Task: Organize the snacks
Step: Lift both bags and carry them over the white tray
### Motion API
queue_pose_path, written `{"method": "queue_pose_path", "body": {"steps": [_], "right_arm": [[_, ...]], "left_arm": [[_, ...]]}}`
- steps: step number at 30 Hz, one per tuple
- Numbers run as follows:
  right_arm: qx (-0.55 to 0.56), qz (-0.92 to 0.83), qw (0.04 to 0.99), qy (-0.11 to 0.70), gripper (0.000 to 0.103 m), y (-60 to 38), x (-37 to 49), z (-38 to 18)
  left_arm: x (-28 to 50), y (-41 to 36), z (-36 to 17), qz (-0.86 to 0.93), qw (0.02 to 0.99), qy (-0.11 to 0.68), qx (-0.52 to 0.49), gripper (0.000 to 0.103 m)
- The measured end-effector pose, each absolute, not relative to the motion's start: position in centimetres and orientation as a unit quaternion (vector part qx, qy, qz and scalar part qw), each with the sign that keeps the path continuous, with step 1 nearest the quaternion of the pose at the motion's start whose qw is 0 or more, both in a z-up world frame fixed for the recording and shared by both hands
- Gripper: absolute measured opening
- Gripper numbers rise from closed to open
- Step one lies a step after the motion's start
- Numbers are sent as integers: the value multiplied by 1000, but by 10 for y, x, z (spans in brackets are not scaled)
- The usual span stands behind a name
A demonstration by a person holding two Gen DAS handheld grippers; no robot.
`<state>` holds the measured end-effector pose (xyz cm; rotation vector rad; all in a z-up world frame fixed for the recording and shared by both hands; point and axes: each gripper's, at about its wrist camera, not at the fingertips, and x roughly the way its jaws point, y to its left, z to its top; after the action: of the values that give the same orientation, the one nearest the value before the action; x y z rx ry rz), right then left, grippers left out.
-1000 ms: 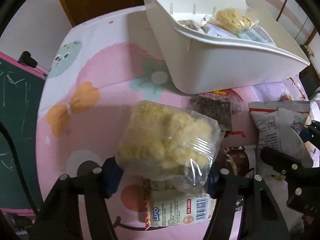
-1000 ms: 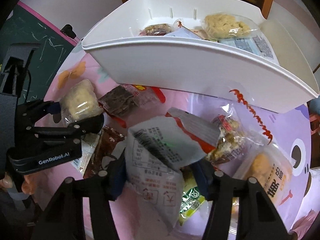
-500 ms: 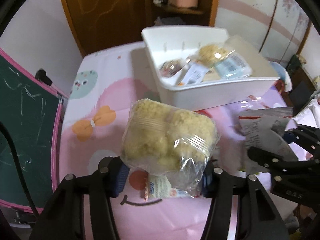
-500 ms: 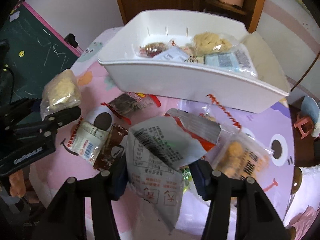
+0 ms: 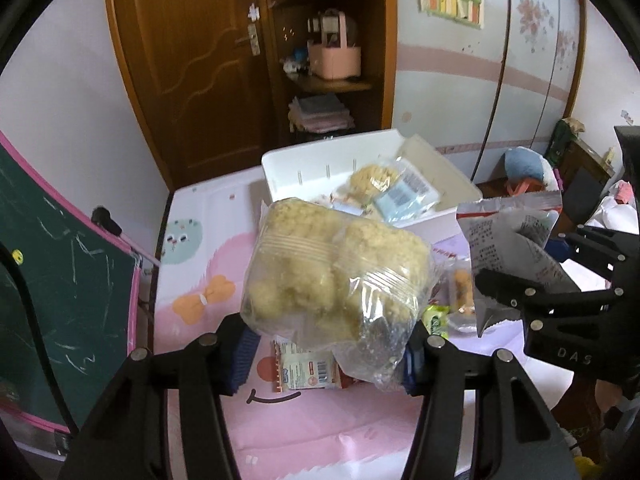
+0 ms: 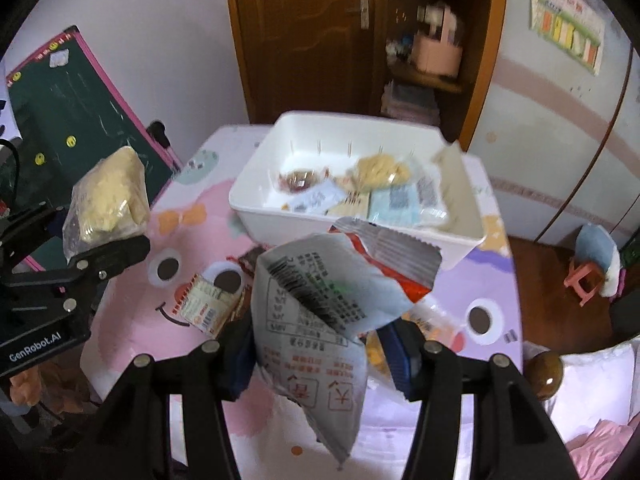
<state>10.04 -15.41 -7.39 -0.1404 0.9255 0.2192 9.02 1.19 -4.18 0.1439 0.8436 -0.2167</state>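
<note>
Currently both tongs are loaded and held above the table, so the step in hand reads as carrying two snacks over to the white bin [image 6: 460, 240]. Nearest the left wrist camera, the left tongs [image 5: 326, 350] are clamped on a clear bag of yellow crumbly cakes [image 5: 336, 276], its lower corner pinched between the blue pads; those jaws closed a little within the last second and have since settled, with the bag between them throughout. The right tongs [image 6: 320, 350] grip a grey-and-white printed packet [image 6: 316, 312], which folds and sags below the pads, so the hold looks less sure than the left one.

Below them, on the pink cartoon tablecloth [image 6: 132, 320], loose snacks wait: a small red-and-white wrapped biscuit pack [image 6: 202, 306] and some darker wrappers partly hidden behind the packet. Farther off stands the bin, already holding another yellow cake bag [image 6: 380, 170], a pale blue packet [image 6: 394, 204] and a small reddish one [image 6: 298, 178].

To do this well, each load probably should pass clear over the near rim before release, one hand at a time so the tongs do not collide. The left bag suits the bin's bare left part; the limp packet risks catching on the rim, so it is better lowered well inside before the jaws part.
</note>
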Motion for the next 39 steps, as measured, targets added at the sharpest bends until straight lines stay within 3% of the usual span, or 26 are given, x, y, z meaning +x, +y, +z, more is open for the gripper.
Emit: {"method": "queue_pose_path", "body": {"steps": [22,39], "right_arm": [[-47,58,938,337,55,-180,136,30],[-23,20,943,332,56,-189,237,29]], "left_arm": [[122,-29,65,-96,940,318,81,55],[239,-38,43,-63,937,342,40,55]]}}
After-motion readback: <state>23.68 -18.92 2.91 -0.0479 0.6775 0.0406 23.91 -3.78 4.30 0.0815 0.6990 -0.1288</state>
